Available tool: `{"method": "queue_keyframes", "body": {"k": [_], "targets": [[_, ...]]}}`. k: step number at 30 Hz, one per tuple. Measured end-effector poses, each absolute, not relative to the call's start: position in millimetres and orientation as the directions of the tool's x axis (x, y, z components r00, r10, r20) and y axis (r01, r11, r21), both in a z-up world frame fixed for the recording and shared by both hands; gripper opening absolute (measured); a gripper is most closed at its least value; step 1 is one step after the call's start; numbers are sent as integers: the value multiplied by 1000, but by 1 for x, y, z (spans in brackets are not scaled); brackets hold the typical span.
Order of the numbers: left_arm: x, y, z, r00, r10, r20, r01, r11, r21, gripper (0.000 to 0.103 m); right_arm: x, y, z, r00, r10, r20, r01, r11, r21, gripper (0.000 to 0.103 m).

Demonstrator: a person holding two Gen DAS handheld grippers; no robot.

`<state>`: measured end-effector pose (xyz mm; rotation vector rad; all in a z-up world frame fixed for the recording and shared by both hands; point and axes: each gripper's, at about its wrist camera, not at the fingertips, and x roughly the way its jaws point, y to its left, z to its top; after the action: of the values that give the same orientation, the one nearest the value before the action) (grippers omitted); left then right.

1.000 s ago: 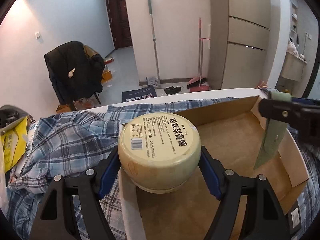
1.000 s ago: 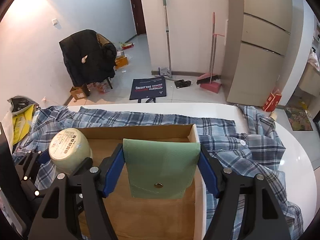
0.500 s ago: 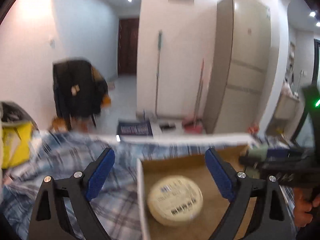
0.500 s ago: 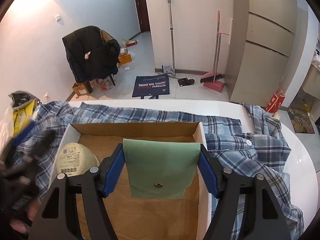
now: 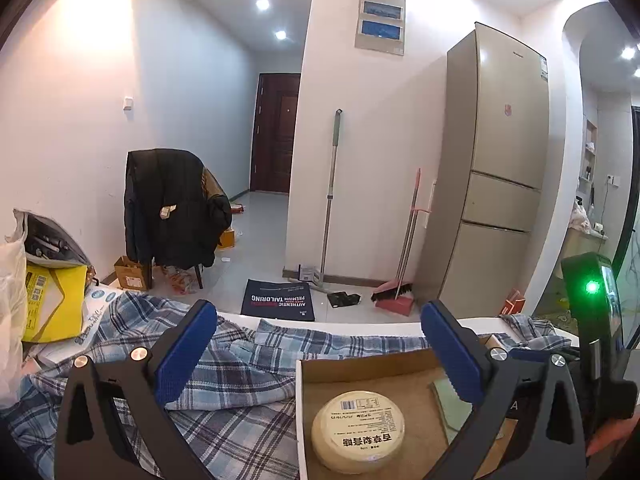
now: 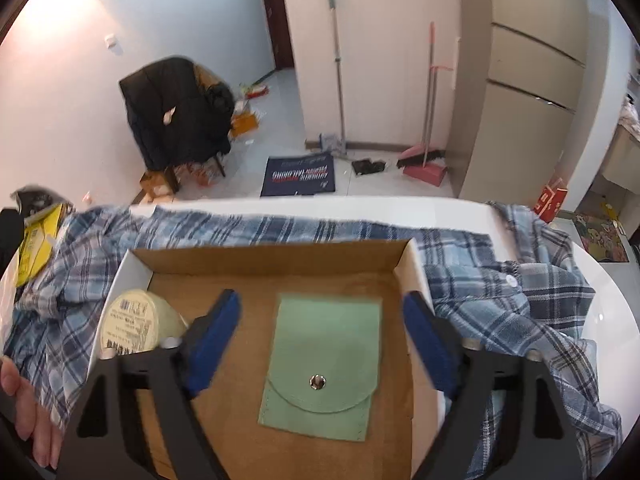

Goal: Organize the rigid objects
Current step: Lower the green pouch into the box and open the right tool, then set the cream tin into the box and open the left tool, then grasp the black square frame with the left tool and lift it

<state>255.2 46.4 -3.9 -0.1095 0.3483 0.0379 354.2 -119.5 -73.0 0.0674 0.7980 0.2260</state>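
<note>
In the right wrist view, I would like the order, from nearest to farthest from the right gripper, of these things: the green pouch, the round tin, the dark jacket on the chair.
1. green pouch: flat in the cardboard box, between the open jaws of the right gripper.
2. round tin: left corner of the box.
3. dark jacket: on the chair, across the floor, upper left.

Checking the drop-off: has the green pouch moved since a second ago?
Yes. The green pouch has dropped from between the right claw's just-opened jaws onto the cardboard box floor.
</note>
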Motion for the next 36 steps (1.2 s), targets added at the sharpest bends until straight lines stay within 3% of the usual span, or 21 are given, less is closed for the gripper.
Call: {"method": "queue_keyframes", "body": {"k": [7, 12, 17, 21, 27, 32, 36], "targets": [[227, 48, 42, 972, -4, -237, -25, 993, -118, 103, 340, -125, -42, 751, 177, -636, -158, 984, 87, 92], [198, 36, 74, 989, 8, -145, -17, 998, -63, 103, 302, -134, -8, 803, 138, -579, -145, 989, 34, 93], [162, 22, 96, 989, -72, -133, 65, 996, -57, 103, 247, -149, 21, 842, 140, -521, -151, 988, 20, 97], [112, -7, 105, 997, -31, -77, 39, 994, 103, 103, 201, -151, 39, 864, 163, -477, -176, 984, 17, 100], [42, -34, 110, 994, -84, -76, 96, 981, 166, 103, 126, -150, 56, 894, 209, -396, -226, 974, 3, 100], [-10, -30, 104, 995, -99, -8, 99, 988, 119, 103, 86, -174, 55, 900, 222, -374, -211, 975, 70, 102], [-21, -19, 97, 997, -73, -33, 75, 995, 66, 103, 72, -187, 47, 913, 190, -361, -180, 982, 63, 103]]}}
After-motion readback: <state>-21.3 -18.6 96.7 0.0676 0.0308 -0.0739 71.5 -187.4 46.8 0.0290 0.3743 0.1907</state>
